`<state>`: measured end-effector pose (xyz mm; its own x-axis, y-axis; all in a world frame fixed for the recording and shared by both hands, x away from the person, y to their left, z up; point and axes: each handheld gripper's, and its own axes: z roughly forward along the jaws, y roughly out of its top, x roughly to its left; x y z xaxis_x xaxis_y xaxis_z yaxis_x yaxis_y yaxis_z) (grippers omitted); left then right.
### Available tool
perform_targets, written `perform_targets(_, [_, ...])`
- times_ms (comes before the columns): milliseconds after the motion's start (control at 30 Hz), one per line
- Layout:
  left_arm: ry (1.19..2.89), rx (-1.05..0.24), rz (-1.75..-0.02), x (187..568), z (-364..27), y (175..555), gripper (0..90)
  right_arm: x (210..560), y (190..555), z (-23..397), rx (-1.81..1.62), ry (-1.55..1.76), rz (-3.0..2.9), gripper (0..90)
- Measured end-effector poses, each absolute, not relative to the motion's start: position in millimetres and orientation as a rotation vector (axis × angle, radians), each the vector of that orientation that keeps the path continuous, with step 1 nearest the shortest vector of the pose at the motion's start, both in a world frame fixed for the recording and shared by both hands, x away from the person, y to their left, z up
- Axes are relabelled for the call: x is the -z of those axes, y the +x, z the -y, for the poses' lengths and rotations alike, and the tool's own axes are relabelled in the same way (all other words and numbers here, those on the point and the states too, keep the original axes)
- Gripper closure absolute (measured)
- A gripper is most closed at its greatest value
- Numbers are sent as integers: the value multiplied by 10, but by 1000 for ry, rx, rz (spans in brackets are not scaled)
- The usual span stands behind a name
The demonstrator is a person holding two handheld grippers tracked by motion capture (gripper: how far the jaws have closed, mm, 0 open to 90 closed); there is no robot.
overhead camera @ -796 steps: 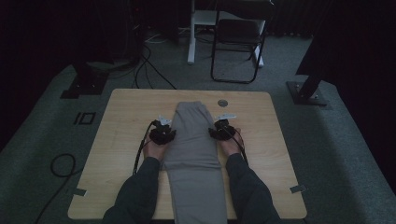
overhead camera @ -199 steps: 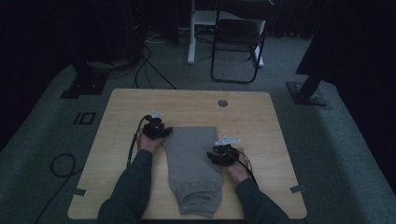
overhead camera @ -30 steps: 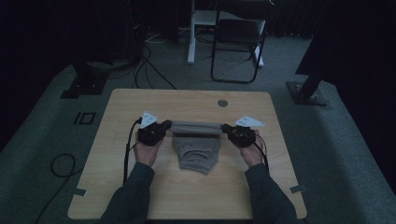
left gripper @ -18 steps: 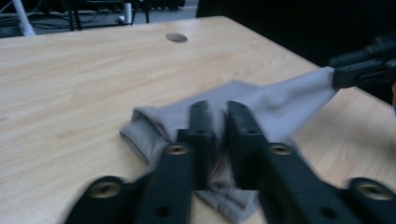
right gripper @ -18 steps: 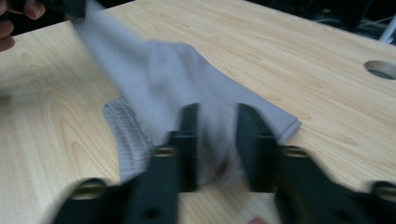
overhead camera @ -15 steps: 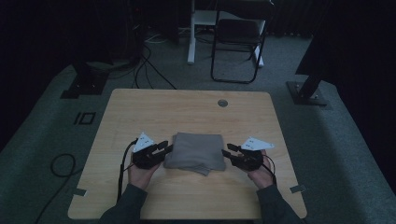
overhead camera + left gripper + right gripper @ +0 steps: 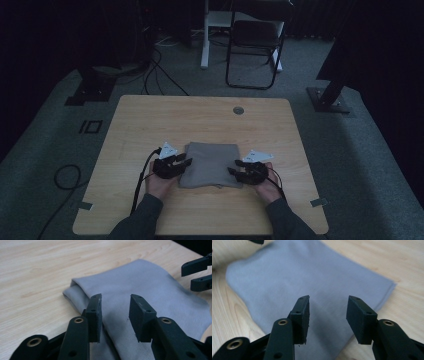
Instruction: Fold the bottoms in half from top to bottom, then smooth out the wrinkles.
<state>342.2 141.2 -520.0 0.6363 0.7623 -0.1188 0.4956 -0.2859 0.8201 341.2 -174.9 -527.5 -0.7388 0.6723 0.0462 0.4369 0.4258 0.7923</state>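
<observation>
Two grippers flank a folded grey garment (image 7: 210, 165) lying flat near the middle of the wooden table (image 7: 150, 125). Left gripper (image 7: 186, 161) and right gripper (image 7: 232, 171) have each just been opening; jaws stand apart over the cloth's side edges, gripping nothing.

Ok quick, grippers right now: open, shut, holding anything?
Left gripper: open, jaws just been opening, holding nothing, over the folded grey garment.
Right gripper: open, just been opening, nothing gripped.
</observation>
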Motion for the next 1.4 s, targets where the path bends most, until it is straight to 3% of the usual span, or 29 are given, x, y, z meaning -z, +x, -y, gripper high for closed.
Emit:
perform_targets(767, [2022, -355, -996, 5402, -1352, 3327, 593, 5432, 3415, 1646, -1146, 958, -2508, 497])
perform_targets(1400, [2032, -384, -1083, 5518, -1284, 3372, 608, 5509, 3638, 1616, -1096, 971, -2466, 483])
